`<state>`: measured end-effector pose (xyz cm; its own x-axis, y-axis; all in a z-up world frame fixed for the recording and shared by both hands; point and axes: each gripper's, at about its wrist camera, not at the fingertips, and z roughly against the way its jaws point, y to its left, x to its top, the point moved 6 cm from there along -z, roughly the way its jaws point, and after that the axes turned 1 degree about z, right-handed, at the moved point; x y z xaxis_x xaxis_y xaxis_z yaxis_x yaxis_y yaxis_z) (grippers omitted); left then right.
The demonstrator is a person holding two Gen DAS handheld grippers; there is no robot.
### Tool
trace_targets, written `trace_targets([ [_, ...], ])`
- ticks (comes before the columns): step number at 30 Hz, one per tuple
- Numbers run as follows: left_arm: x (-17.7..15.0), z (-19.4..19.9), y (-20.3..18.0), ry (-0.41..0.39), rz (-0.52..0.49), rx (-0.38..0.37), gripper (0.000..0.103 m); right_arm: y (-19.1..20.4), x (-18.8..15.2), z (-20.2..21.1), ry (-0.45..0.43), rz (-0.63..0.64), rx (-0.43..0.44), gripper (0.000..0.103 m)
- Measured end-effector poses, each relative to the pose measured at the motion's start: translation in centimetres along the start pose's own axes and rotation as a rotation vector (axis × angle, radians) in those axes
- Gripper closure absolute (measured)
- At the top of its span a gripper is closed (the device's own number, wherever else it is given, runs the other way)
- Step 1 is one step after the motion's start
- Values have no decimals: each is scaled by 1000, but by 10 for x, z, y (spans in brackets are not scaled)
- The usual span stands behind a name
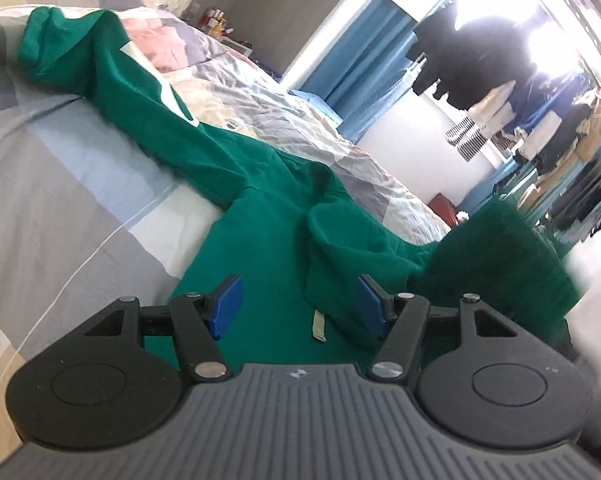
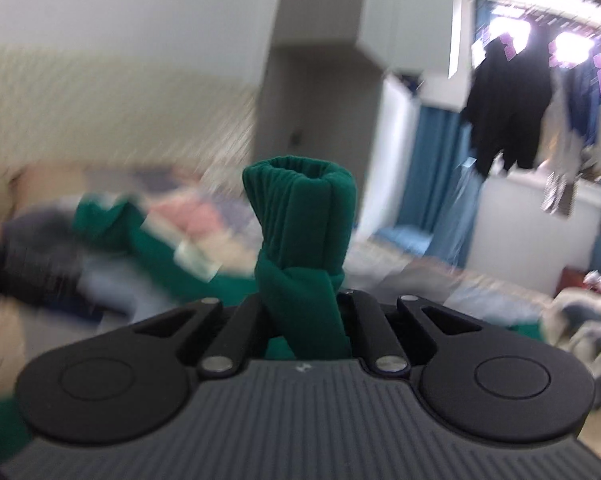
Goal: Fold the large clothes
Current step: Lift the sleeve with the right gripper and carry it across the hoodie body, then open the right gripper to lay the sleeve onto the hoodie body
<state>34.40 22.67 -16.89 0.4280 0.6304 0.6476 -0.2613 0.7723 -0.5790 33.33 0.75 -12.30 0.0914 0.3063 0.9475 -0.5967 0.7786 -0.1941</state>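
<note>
Clamping a ribbed green sweater cuff (image 2: 300, 216), the right gripper (image 2: 302, 320) lifts it; left gripper (image 1: 300, 306) gapes, empty, over green cloth

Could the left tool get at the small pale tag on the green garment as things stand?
Probably yes. The left tool is open with nothing between its blue pads, and the pale tag lies exposed on flat green garment just ahead. A raised fold beside it is the only thing that might crowd one finger.
</note>
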Motion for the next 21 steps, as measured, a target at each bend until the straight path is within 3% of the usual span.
trace_targets([
  [6, 2, -5, 12, -9, 51, -4, 35, 50, -72, -21, 183, 33, 98, 94],
  [13, -6, -18, -3, 2, 31, -67, 35, 42, -78, -23, 281, -24, 140, 91],
  [14, -7, -17, -7, -6, 20, -80, 35, 41, -77, -22, 299, -30, 147, 85],
  [17, -13, -19, -19, -18, -35, -113, 35, 34, -84, -8, 345, -105, 179, 38],
  [18, -16, -22, -23, -7, -44, -112, 36, 34, -89, 1, 343, -130, 180, 33],
  [21, -29, -29, -33, 27, -69, -110, 36, 29, -94, 21, 359, -138, 189, 28],
])
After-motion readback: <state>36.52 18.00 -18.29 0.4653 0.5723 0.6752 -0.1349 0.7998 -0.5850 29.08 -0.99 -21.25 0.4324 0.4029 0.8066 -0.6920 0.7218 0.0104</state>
